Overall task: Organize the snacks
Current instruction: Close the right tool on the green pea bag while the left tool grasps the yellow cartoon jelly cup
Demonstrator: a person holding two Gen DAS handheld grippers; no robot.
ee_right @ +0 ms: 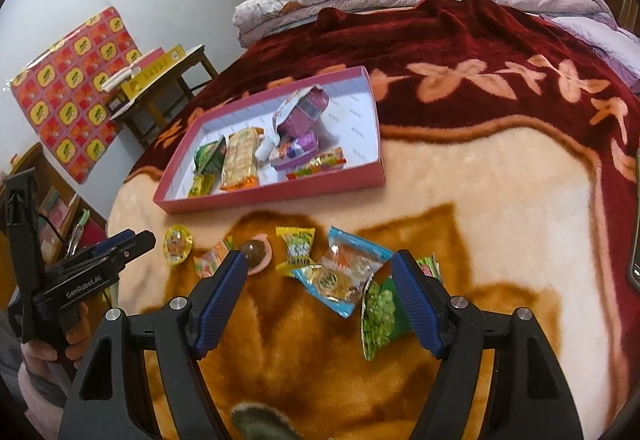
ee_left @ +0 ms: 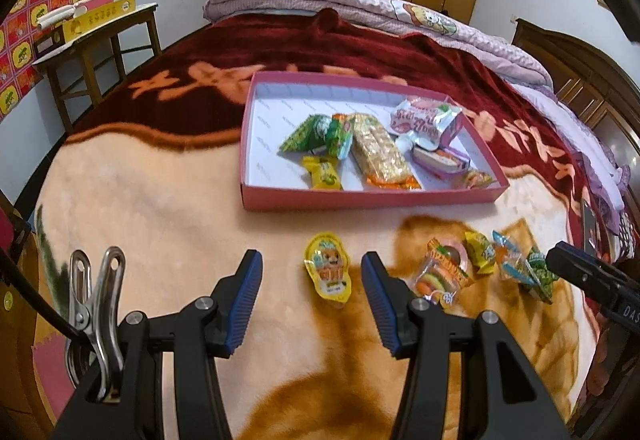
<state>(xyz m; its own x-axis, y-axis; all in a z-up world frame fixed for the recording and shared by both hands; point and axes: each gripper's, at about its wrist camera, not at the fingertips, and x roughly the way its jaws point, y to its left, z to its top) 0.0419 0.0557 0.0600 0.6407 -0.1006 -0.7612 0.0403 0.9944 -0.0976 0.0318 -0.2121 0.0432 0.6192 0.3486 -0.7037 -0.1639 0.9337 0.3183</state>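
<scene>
A pink shallow box (ee_left: 360,197) (ee_right: 280,195) lies on the blanket with several snack packets inside. In front of it sits a row of loose snacks. My left gripper (ee_left: 312,264) is open above the blanket, its fingers either side of a yellow jelly cup (ee_left: 328,270) (ee_right: 178,244) without touching it. My right gripper (ee_right: 320,264) is open over a blue-edged clear packet (ee_right: 344,276) and a green pea packet (ee_right: 380,314) (ee_left: 540,274). A burger-candy packet (ee_left: 442,274) and a yellow candy (ee_right: 296,246) (ee_left: 478,252) lie between.
The snacks rest on a peach and dark-red blanket (ee_left: 160,207) over a bed, with a folded quilt (ee_left: 360,3) at its far end. A wooden stool (ee_left: 100,43) with a yellow box stands at the left. A dark phone-like object (ee_right: 636,240) lies at the right edge.
</scene>
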